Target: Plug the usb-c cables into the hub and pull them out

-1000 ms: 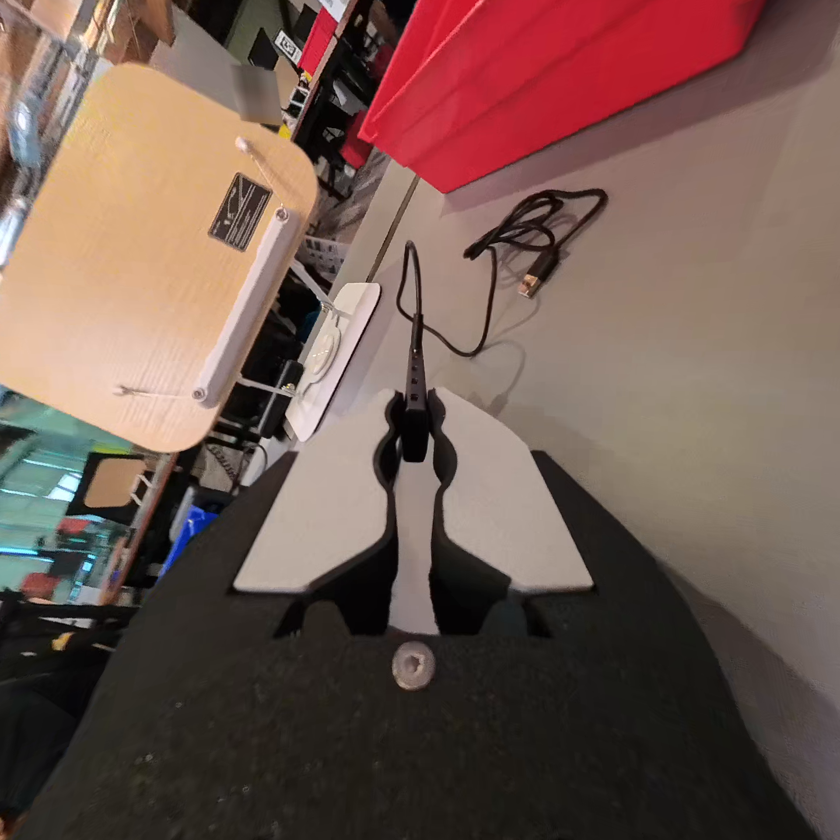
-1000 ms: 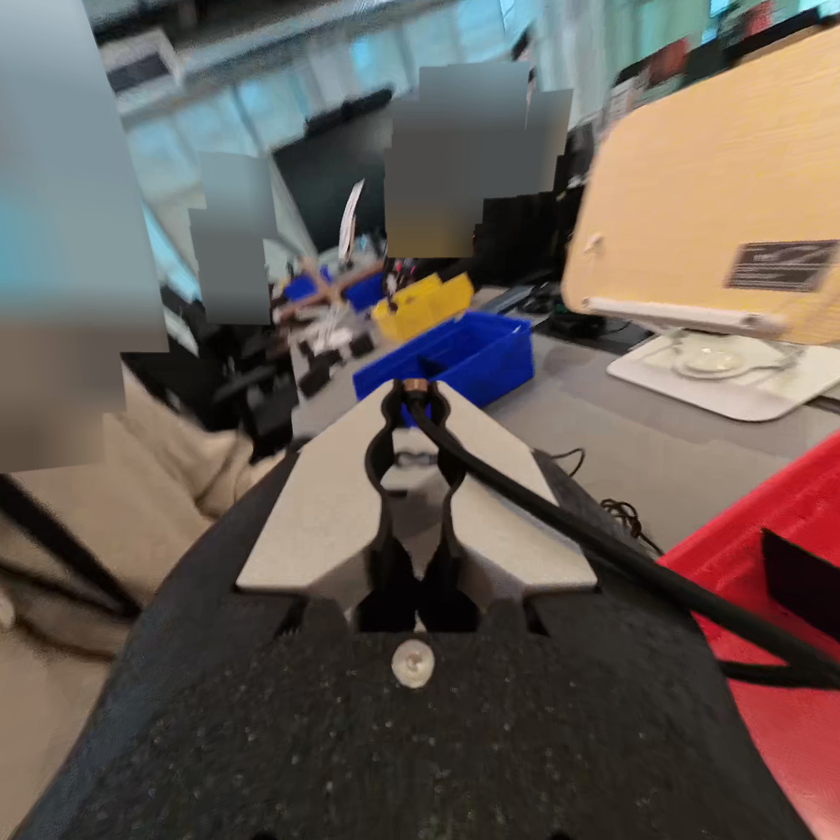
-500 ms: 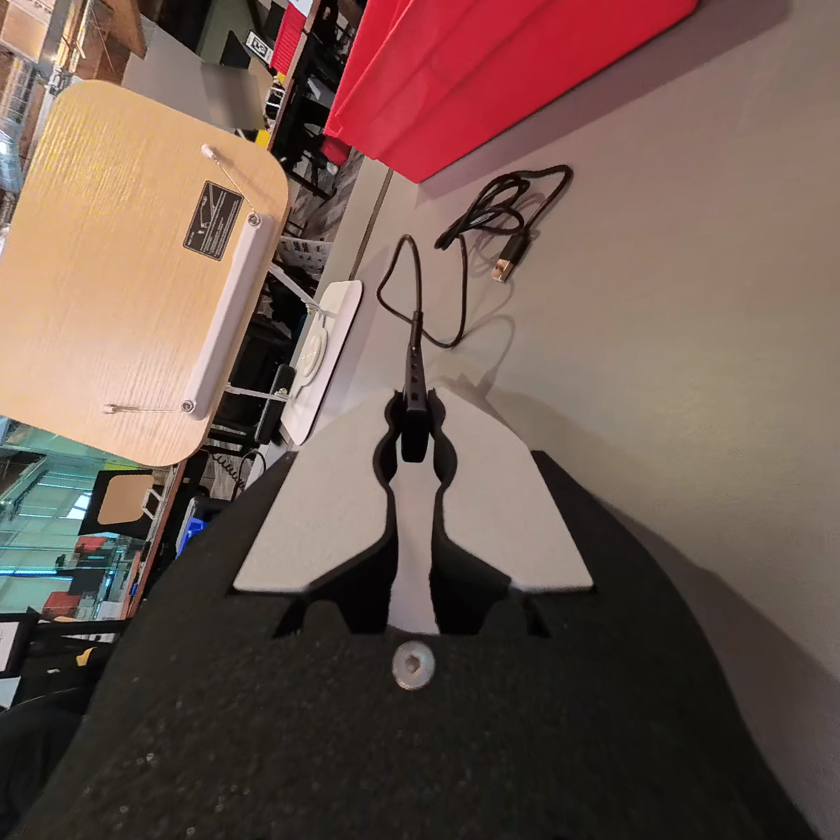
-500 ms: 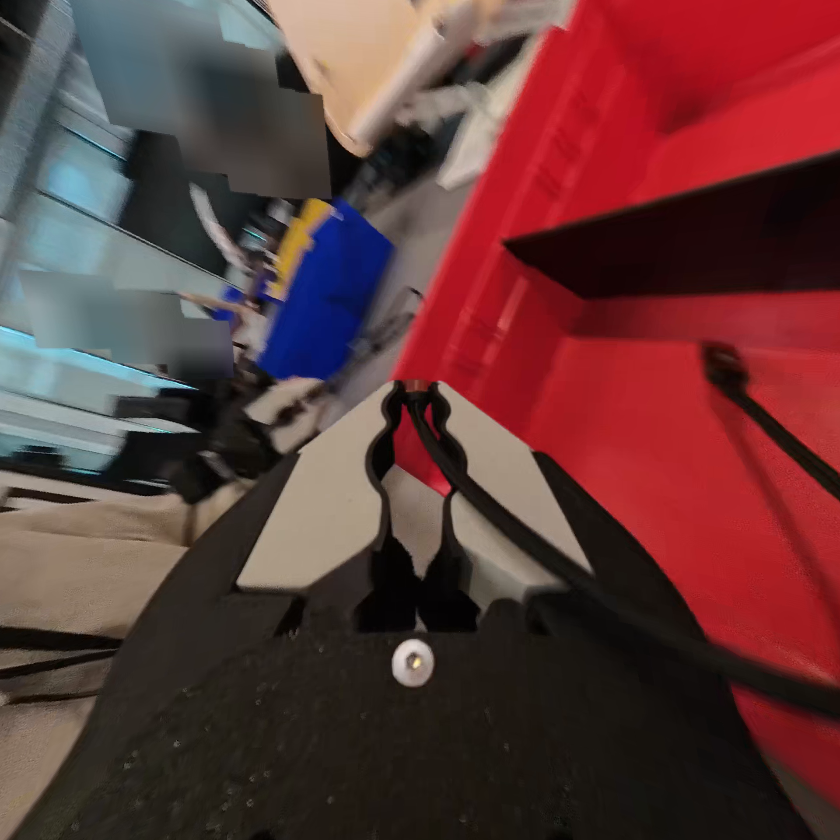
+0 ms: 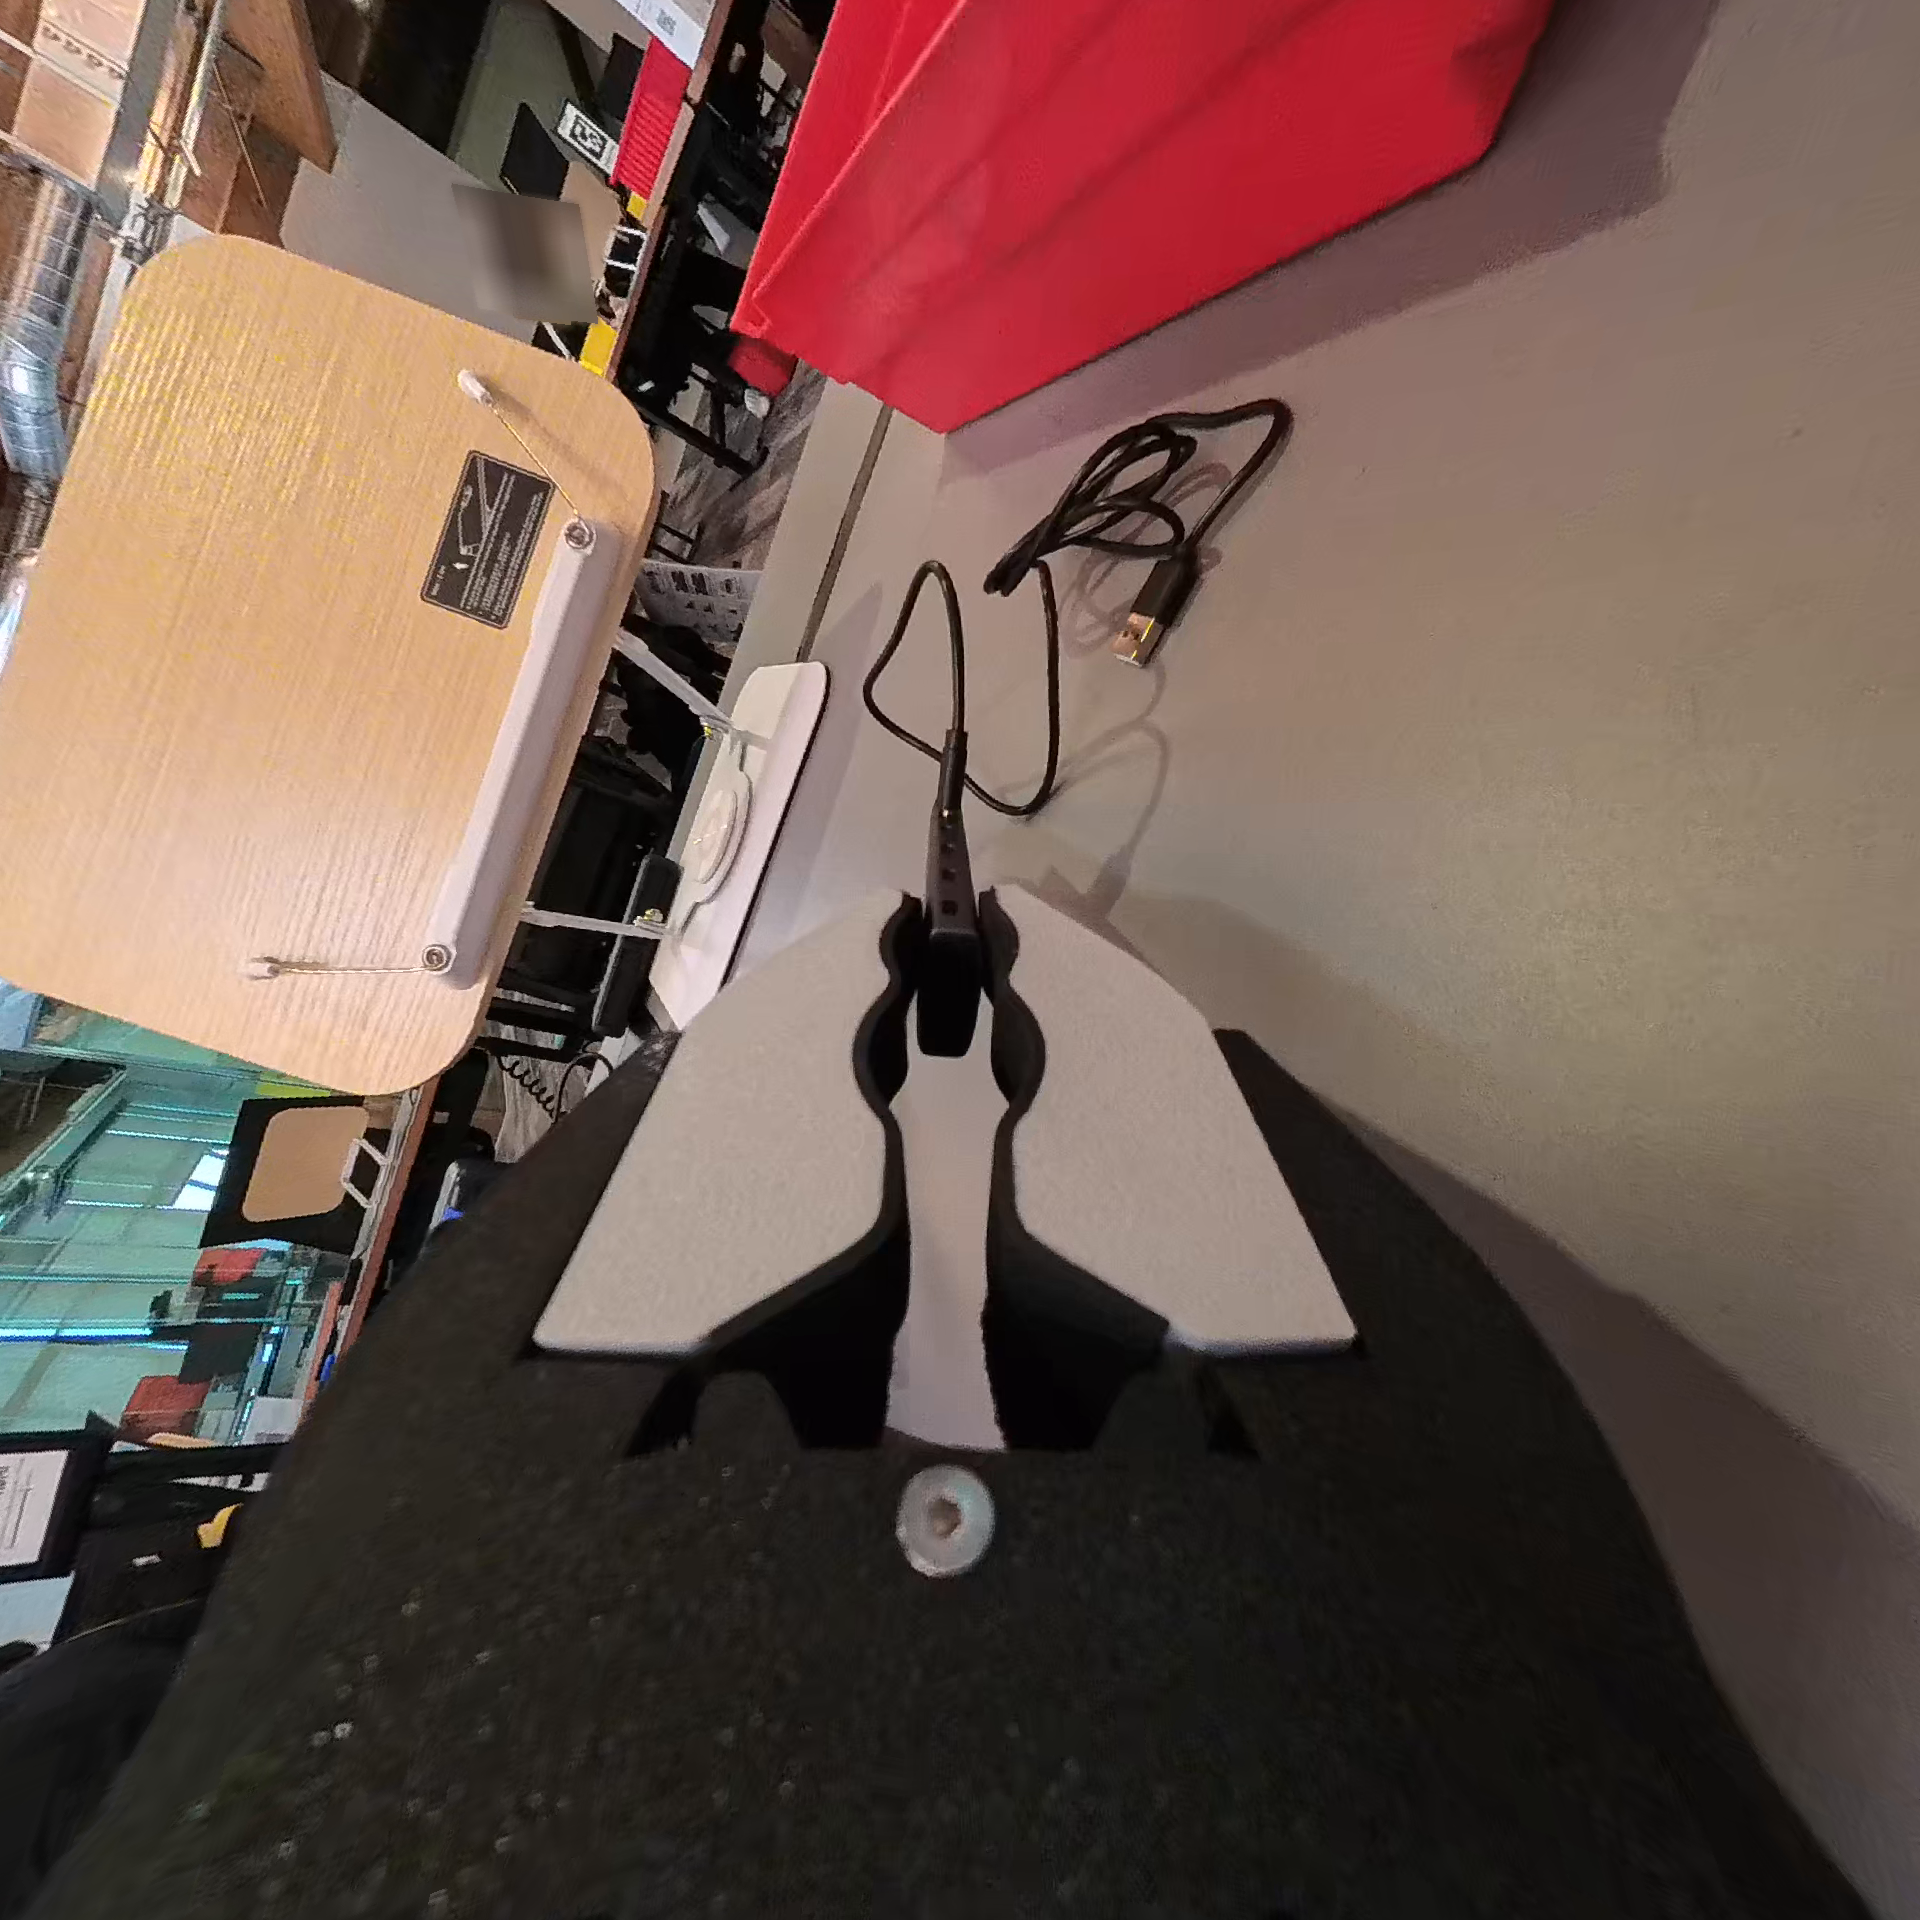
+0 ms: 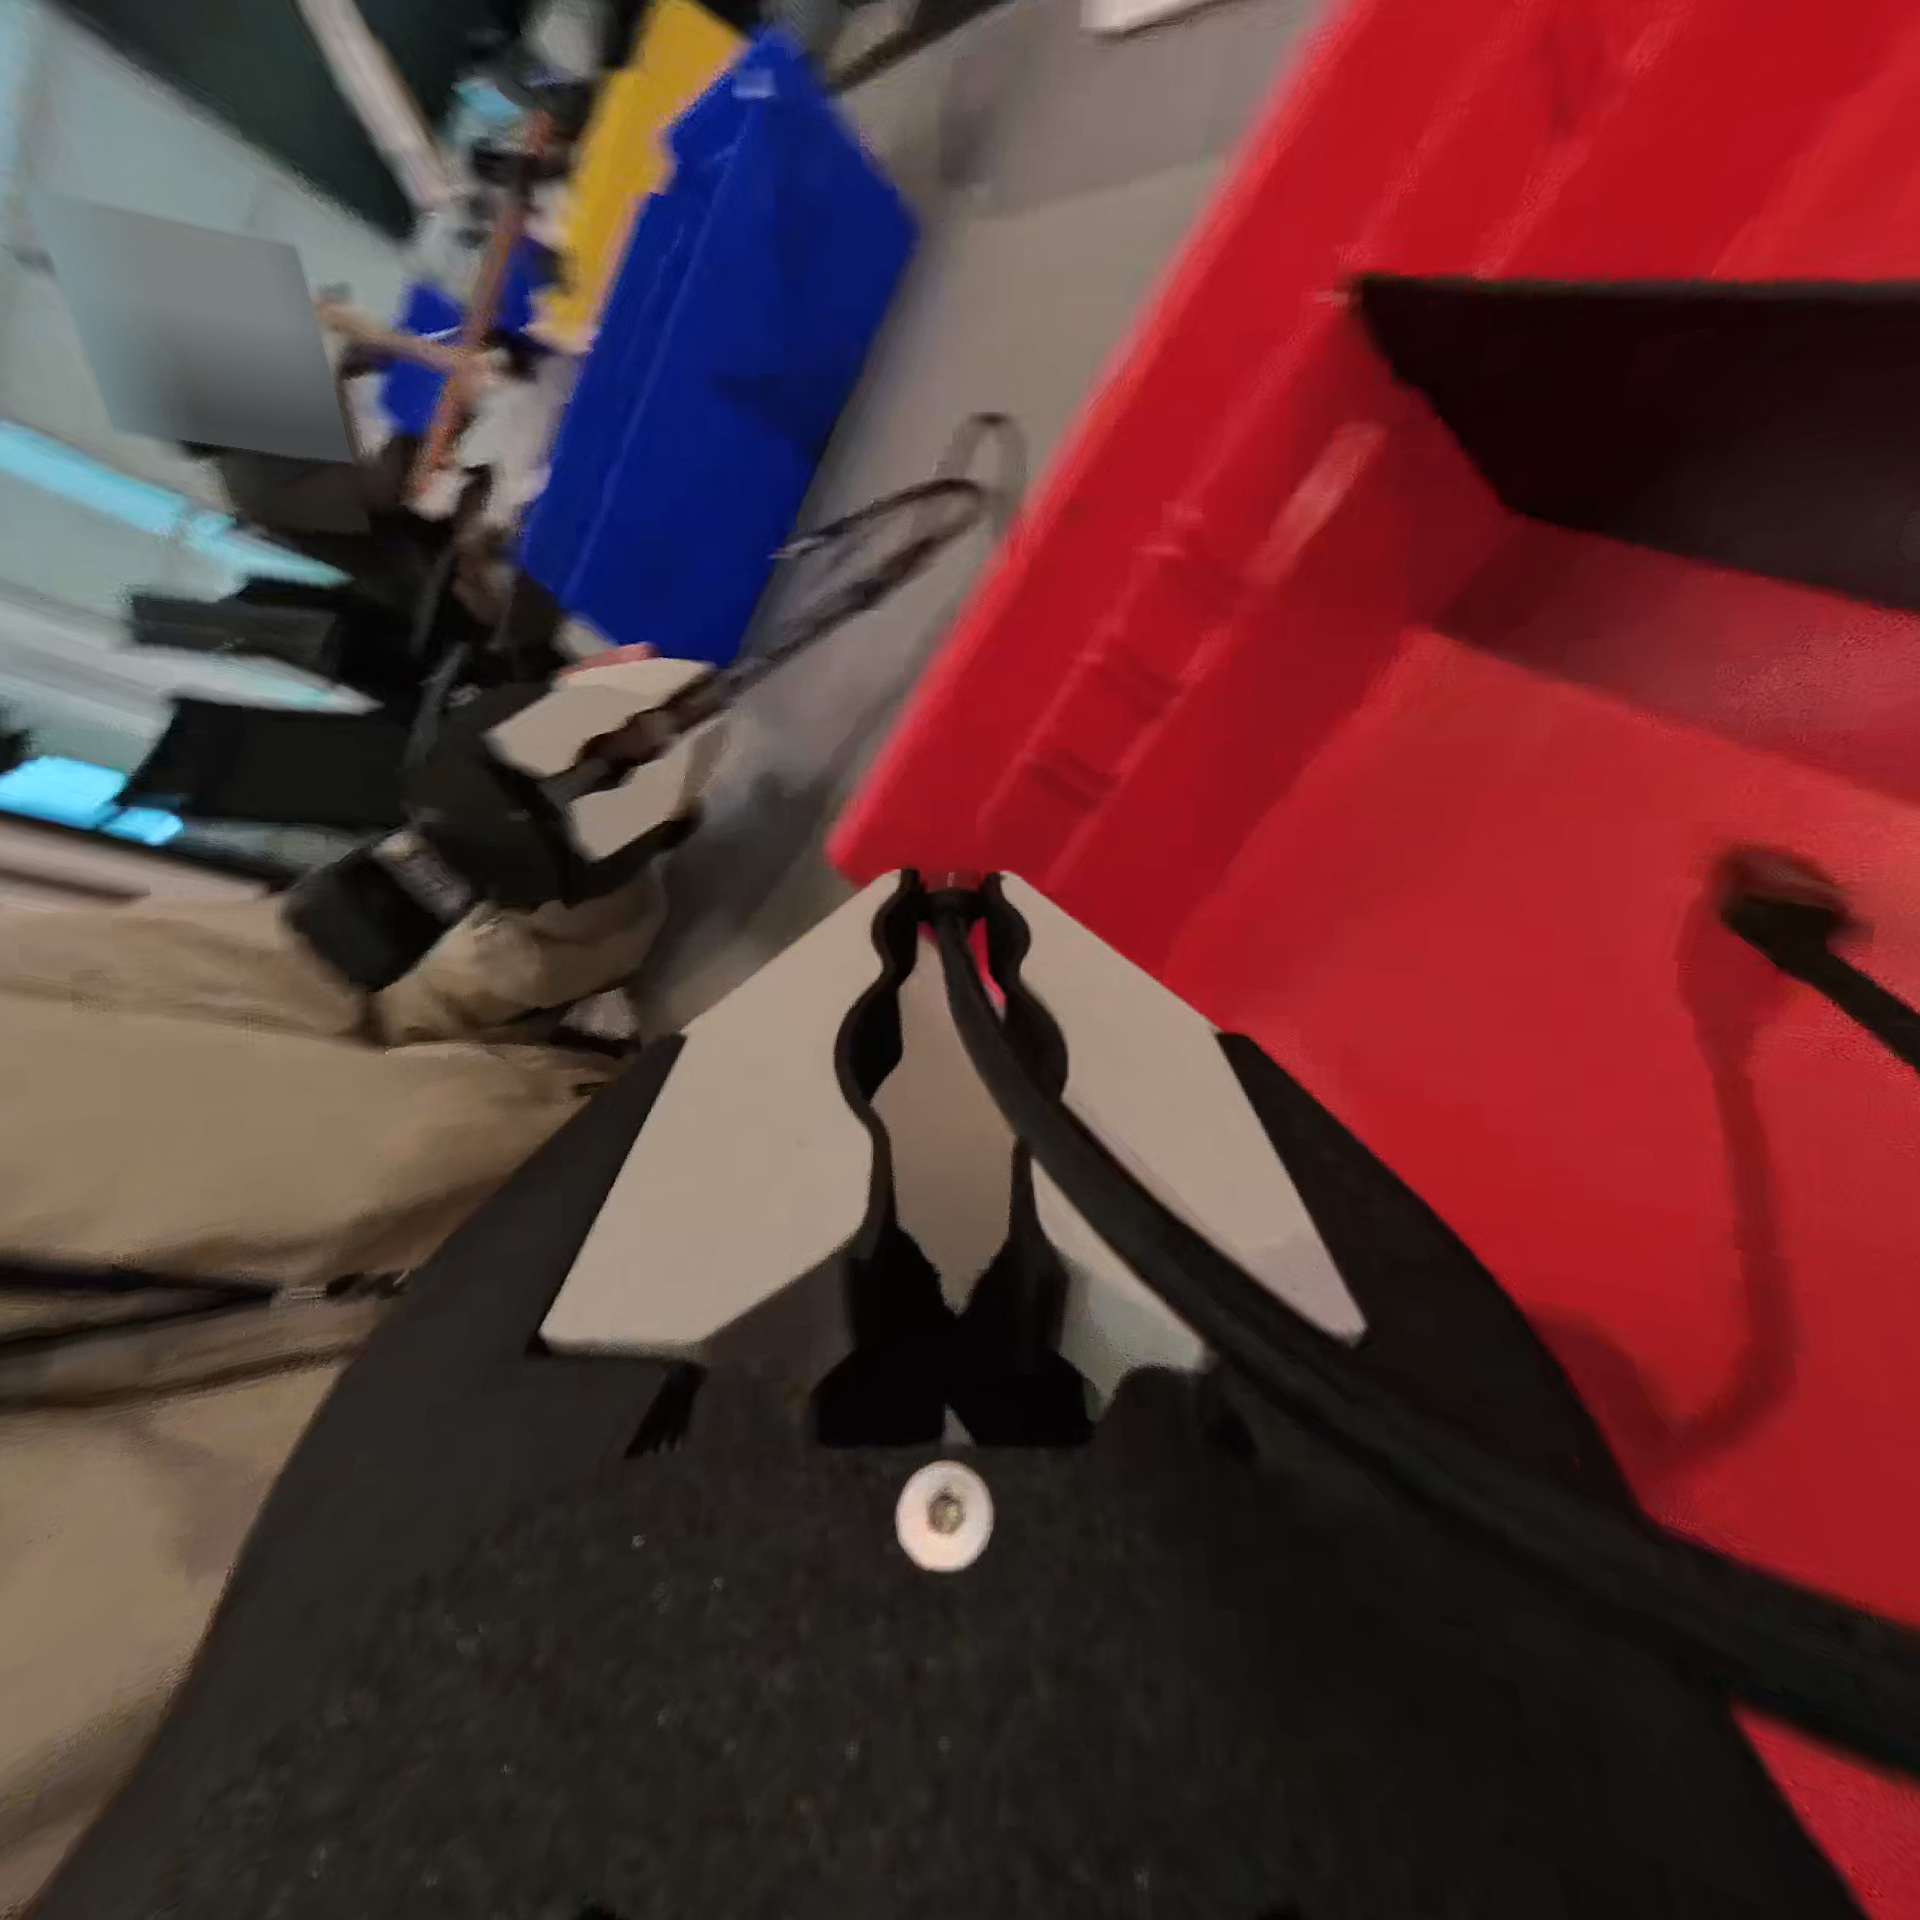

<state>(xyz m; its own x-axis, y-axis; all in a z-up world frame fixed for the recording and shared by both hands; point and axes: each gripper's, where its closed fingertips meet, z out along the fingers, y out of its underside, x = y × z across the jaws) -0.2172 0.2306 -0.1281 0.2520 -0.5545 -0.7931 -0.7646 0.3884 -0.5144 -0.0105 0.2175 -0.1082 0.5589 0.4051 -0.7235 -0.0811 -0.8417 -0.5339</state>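
A grey tabletop (image 5: 1507, 831) carries a large red plastic bin (image 5: 1091, 177). The left gripper (image 5: 948, 914) is clamped on a slim black hub (image 5: 948, 935), its thin black cord (image 5: 1049, 665) trailing far across the table. The right gripper (image 6: 940, 896) pinches a thick black usb-c cable (image 6: 1091, 1164) beside the bin's near corner.

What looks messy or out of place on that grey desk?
Only the black cable: it lies in a loose tangle beside the red bin, its gold-tipped plug unplugged on the desk. Nothing looks spilled or broken.

Both wrist views rolled, seemingly sharing red bin (image 5: 1091, 156).
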